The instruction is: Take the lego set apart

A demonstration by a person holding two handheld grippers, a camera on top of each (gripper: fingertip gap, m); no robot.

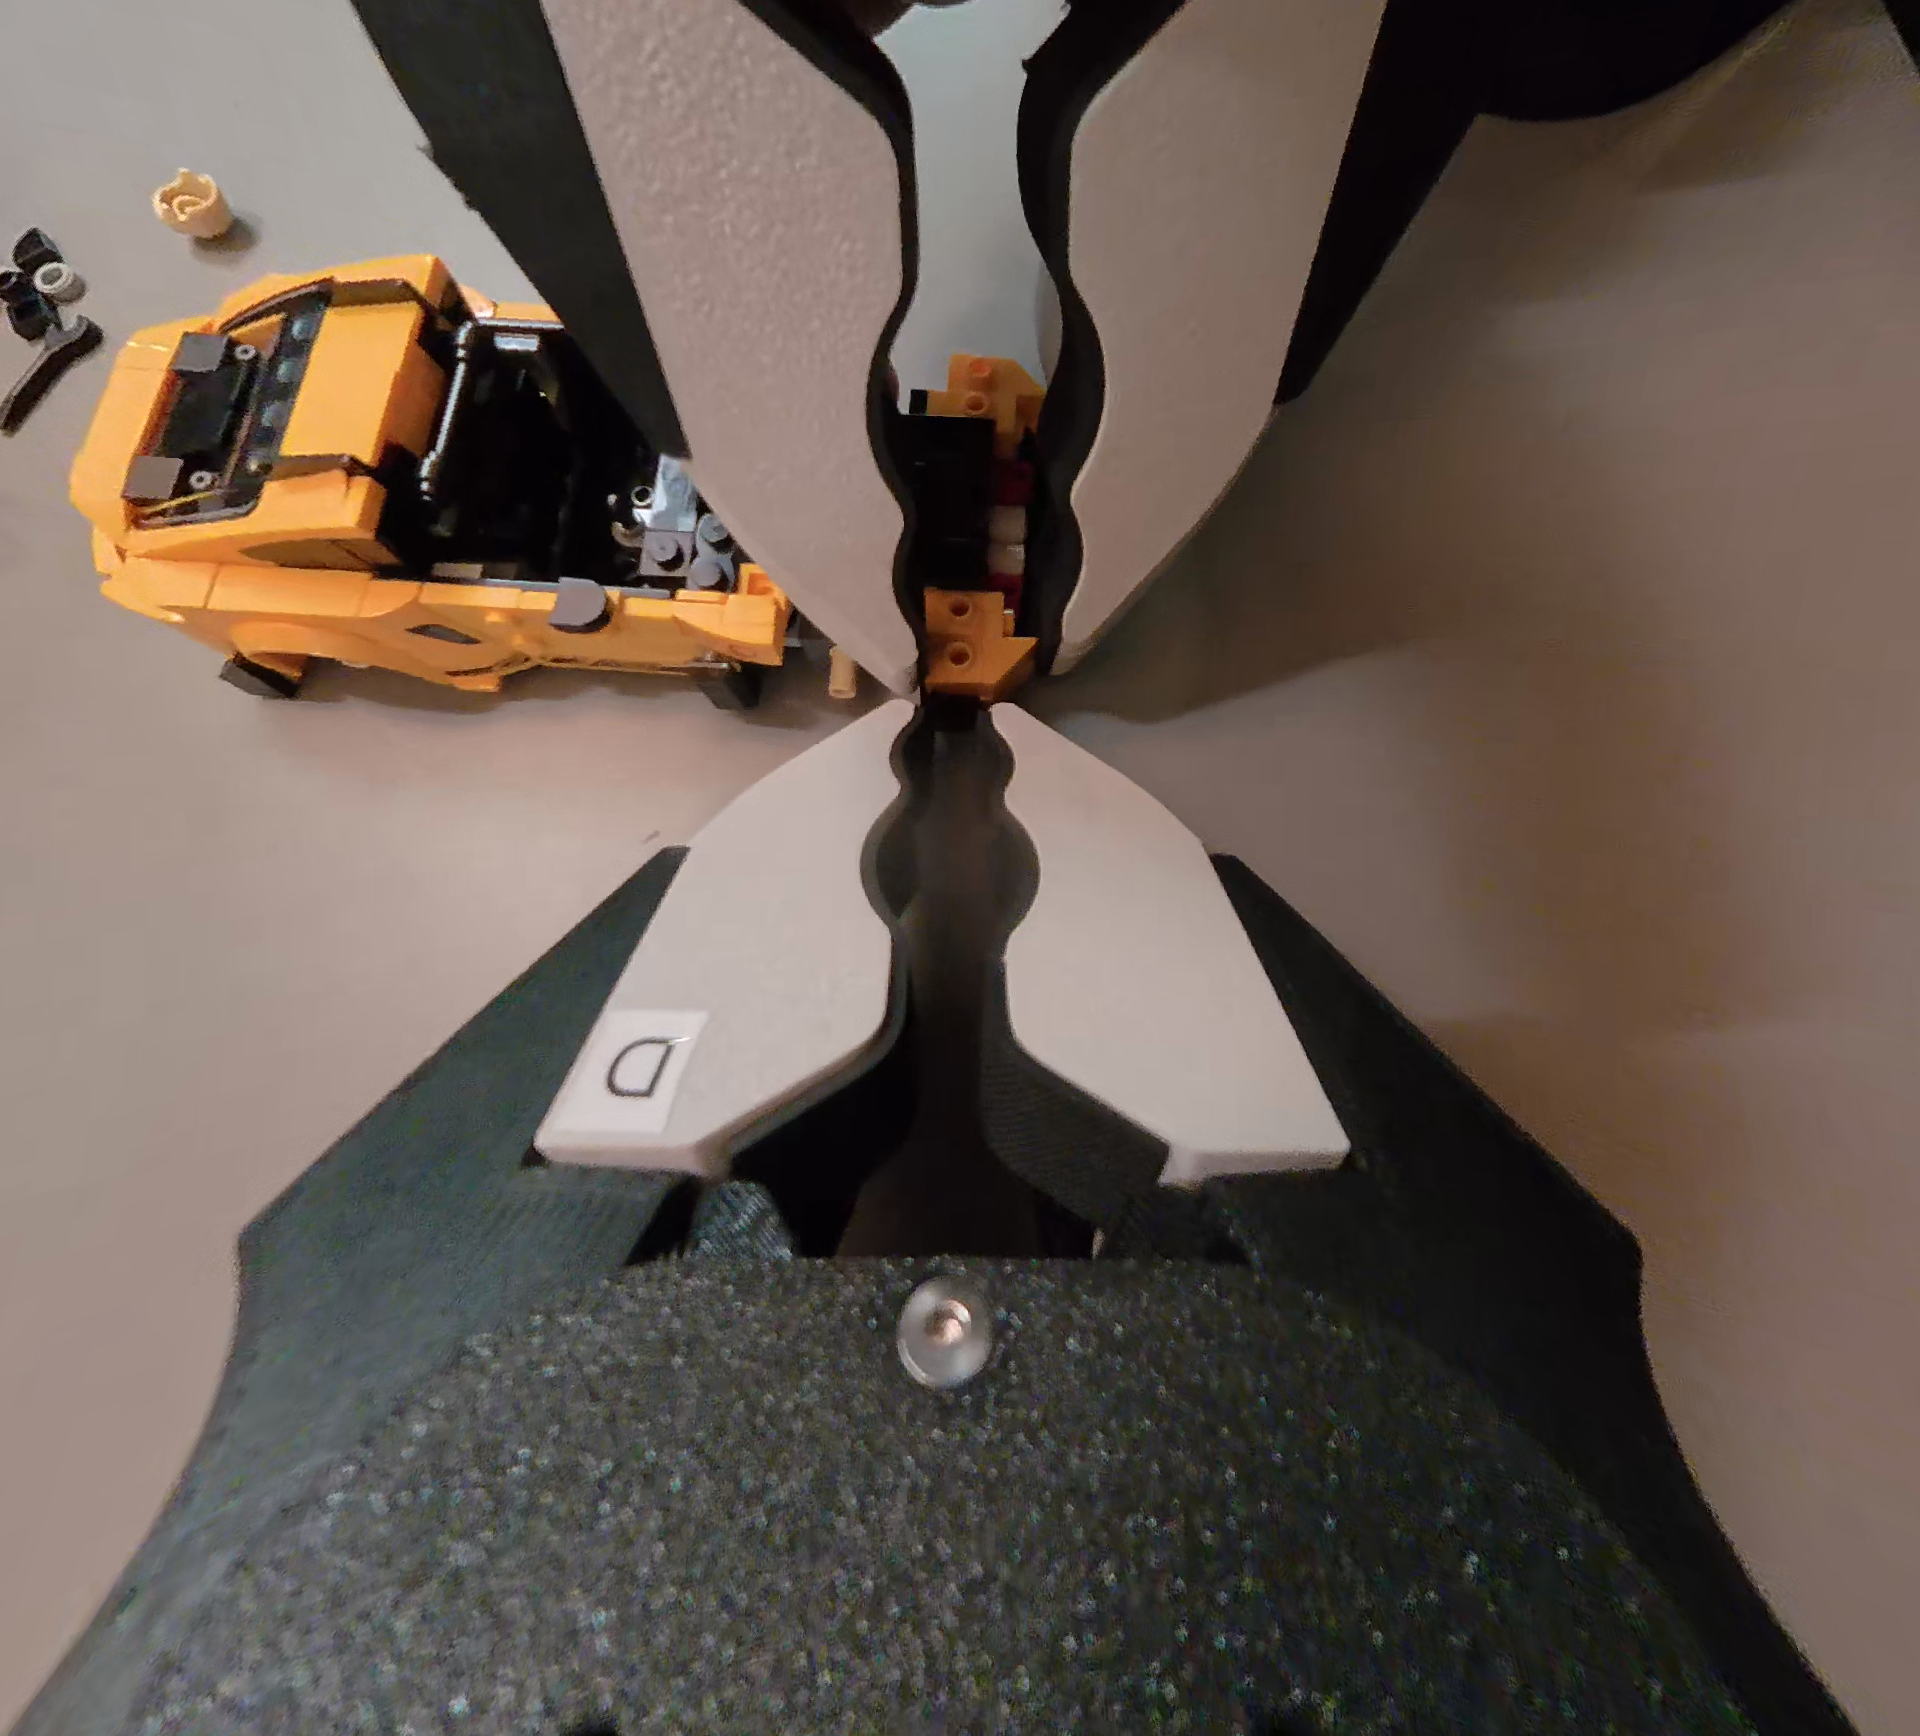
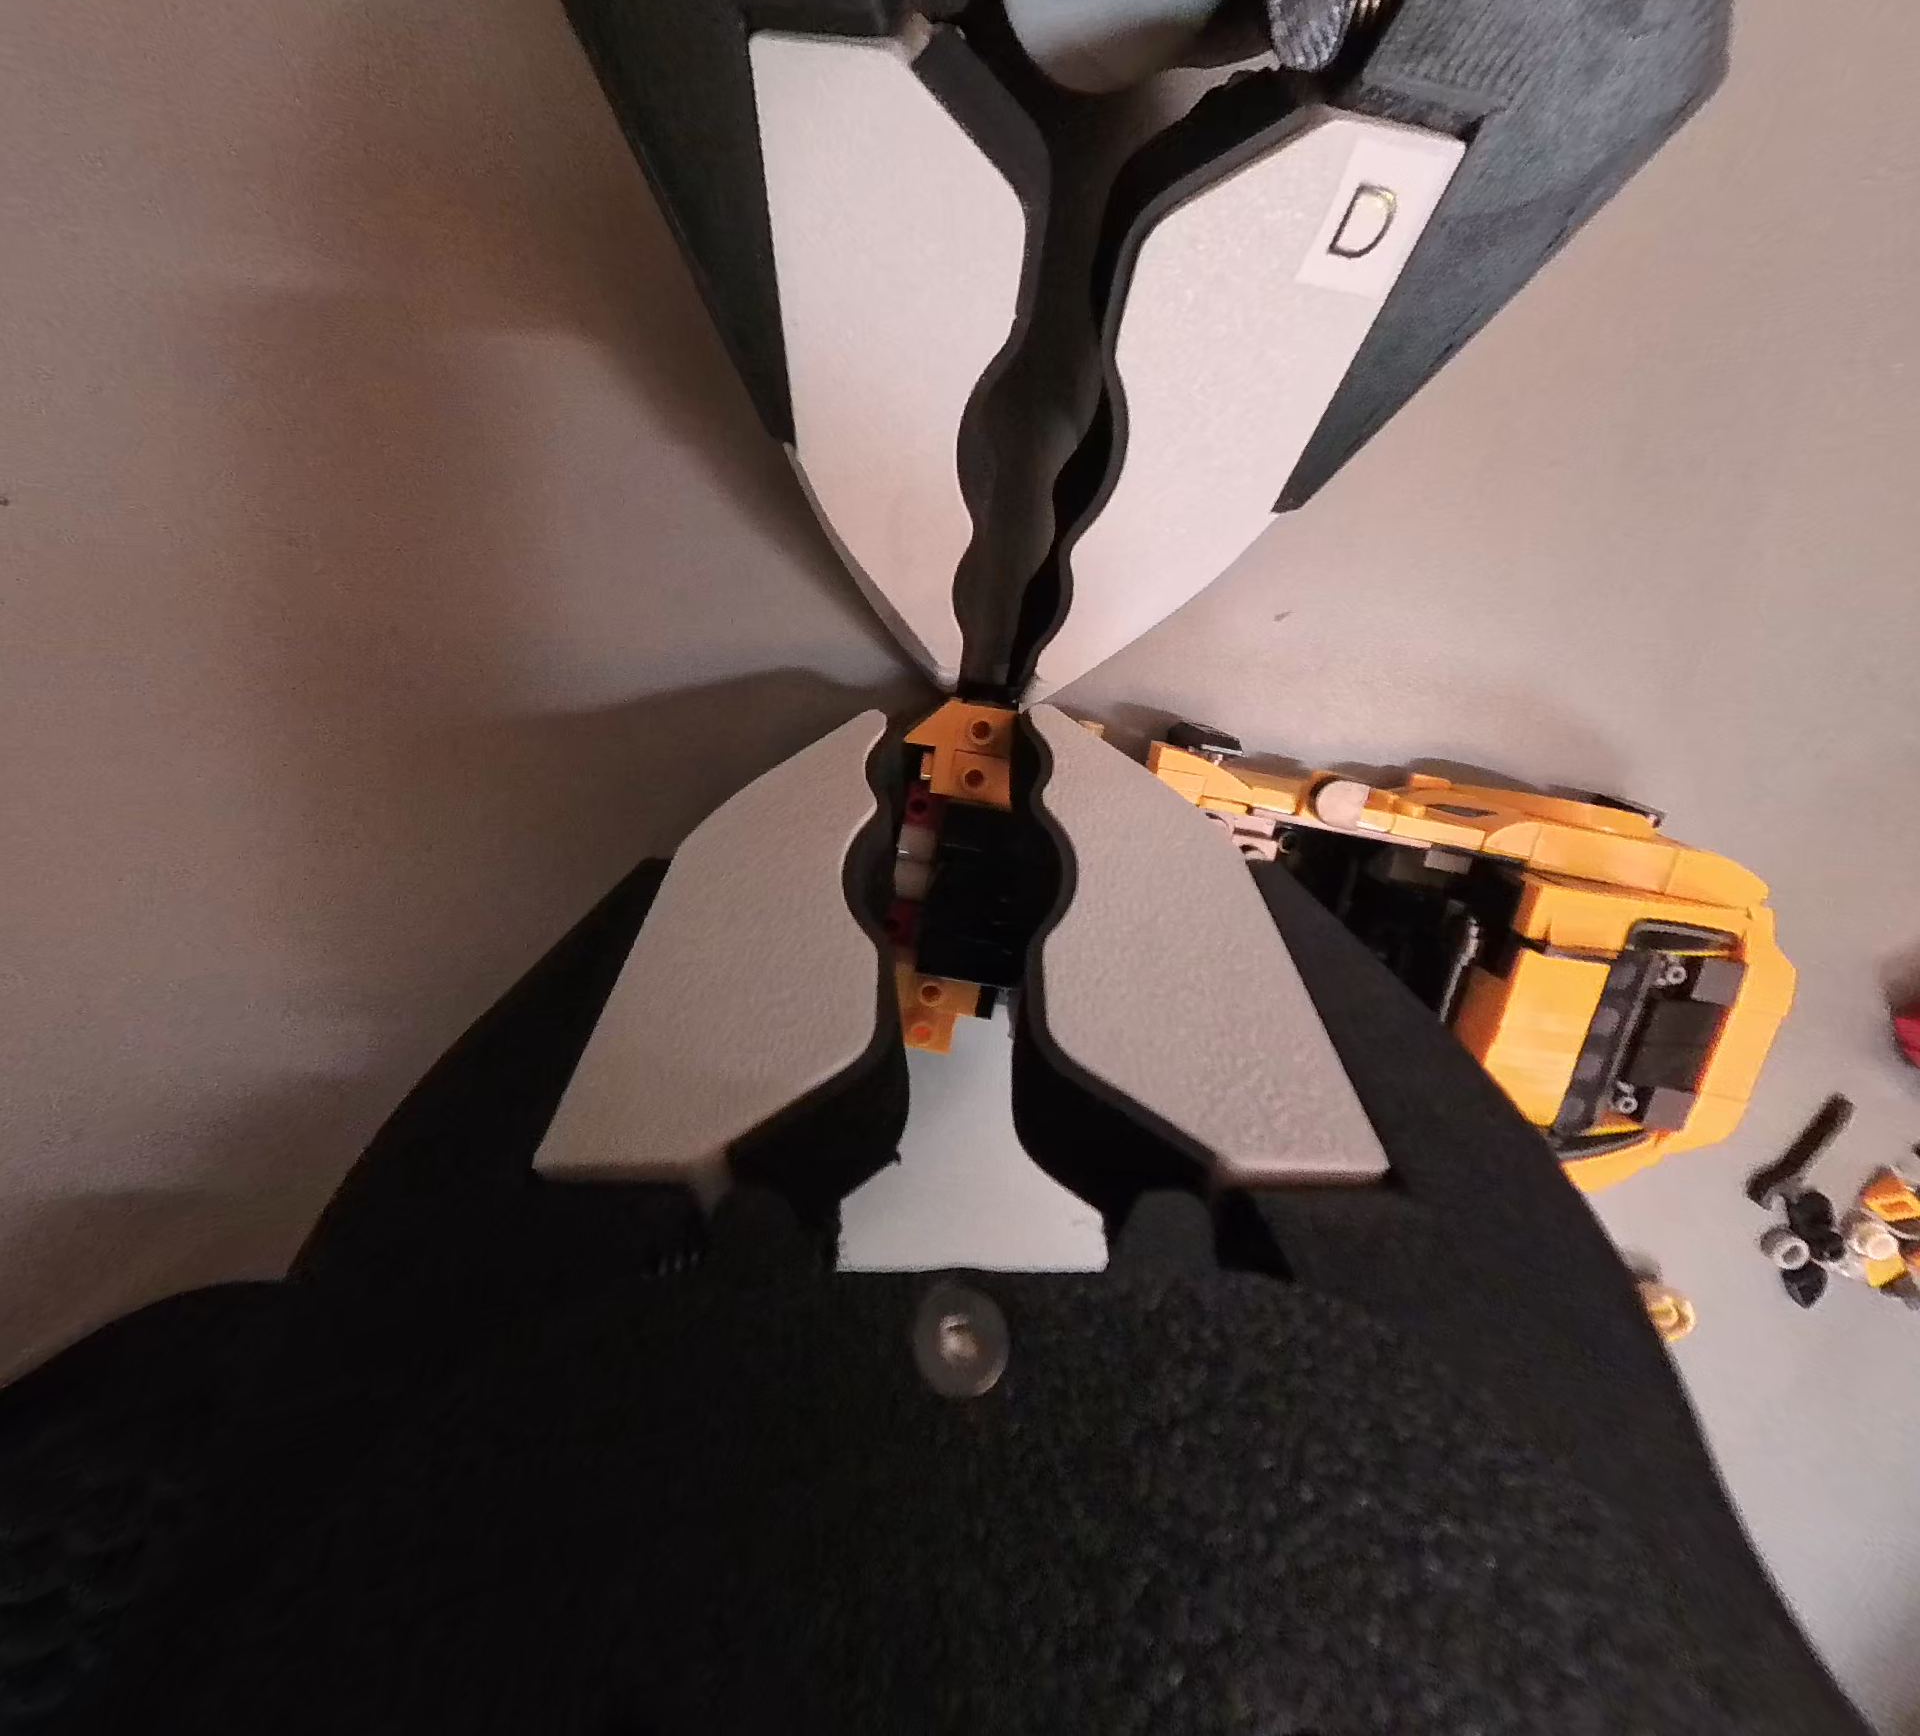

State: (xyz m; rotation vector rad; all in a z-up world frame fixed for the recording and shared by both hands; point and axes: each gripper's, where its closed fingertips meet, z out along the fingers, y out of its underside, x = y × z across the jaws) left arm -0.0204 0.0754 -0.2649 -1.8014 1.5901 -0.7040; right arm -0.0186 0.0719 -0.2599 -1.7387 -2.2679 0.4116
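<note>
Two grippers met nose to nose over the grey table [image 1: 1558,803], so we'll work down from the big stuff. Our landmark was the orange lego car [image 1: 343,502], lying half stripped on the table with its cabin open.

Off to the side of the car, away from its roof end, we had the right gripper [image 2: 961,865] clamped down on a small orange-and-black sub-assembly [image 2: 961,886], the pads pressed against both flanks with the piece filling the gap. The left gripper [image 1: 961,699] came in from the opposite side with its tips nearly closed on the orange end of that same chunk; we honestly couldn't tell how much plastic it actually had.

Beyond the car's far end sat a tan round piece [image 1: 190,204] and a little heap of black bits [image 1: 42,304].

Our worry: the left tips only had the very corner, so a pull could've slipped off, or the chunk could've popped suddenly and scattered tiny red and white bricks. Twisting too hard could also have rolled it out of the right pads.
</note>
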